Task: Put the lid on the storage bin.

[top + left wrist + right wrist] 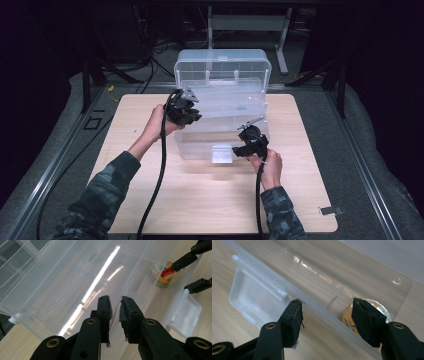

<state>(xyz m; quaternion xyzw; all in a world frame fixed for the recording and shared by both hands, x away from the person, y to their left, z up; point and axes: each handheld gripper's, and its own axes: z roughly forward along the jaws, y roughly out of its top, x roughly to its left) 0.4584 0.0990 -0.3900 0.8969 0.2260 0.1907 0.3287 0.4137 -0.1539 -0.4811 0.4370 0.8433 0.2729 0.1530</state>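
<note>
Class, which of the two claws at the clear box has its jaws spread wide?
The right claw: its jaws stand apart, astride the front wall of the box; the left claw is pinched almost shut.

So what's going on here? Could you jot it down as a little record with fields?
setting: pale wooden table, person working with two hand-held grippers
main thing: clear plastic box, lid raised at the back
inside the box: round gold tin with a red label
left gripper: shut on a thin clear wall of the box
right gripper: jaws apart, one outside and one inside the box's front wall, above the tin
front latch: white, hanging open
</note>
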